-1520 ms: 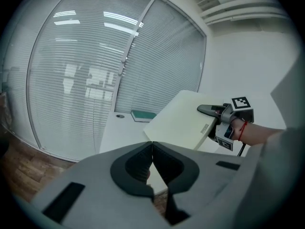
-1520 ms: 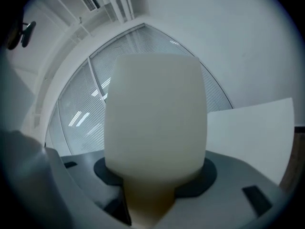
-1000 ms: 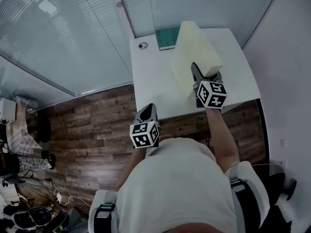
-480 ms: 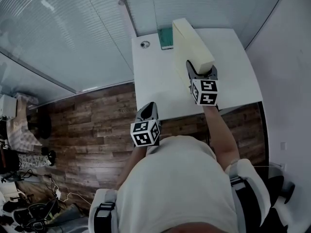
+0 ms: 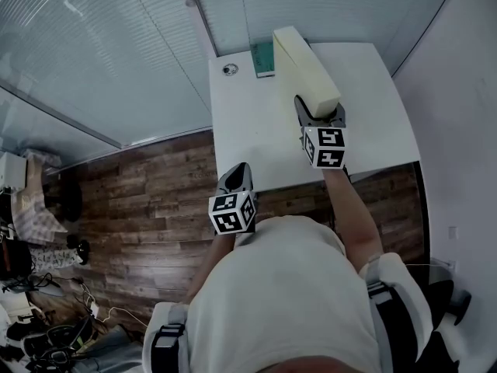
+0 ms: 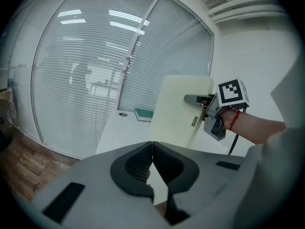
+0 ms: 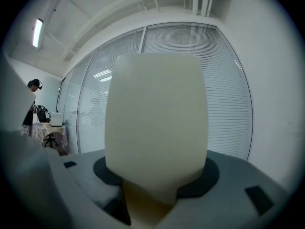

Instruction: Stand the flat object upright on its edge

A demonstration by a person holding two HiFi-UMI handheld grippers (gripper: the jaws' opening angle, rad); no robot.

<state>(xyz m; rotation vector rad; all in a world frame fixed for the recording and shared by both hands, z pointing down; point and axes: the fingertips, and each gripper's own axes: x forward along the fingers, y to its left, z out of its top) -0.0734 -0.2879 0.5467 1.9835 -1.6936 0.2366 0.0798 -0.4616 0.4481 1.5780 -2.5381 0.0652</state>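
**Head view.** Your right claw (image 5: 318, 113) is clamped on the near end of the foam slab (image 5: 299, 61). The slab stands on its long edge on the table (image 5: 241, 130) and runs straight away from that claw. Your left claw (image 5: 237, 179) hangs off the table's near edge, well apart from the slab. A green pad (image 5: 264, 59) lies just beside the slab's far end.

Risk: the slab is tall and narrow. If you let go with any lean in it, it may topple sideways, and the left claw is too far off to steady it.

**Left gripper view.** The jaws meet on nothing. The slab's broad face stands ahead, but the claw's own body hides its bottom edge, so contact with the table cannot be confirmed here.

**Right gripper view.** The slab fills the gap and both pads press on its faces. It blocks everything ahead, and neither the table nor the slab's lower edge is visible.
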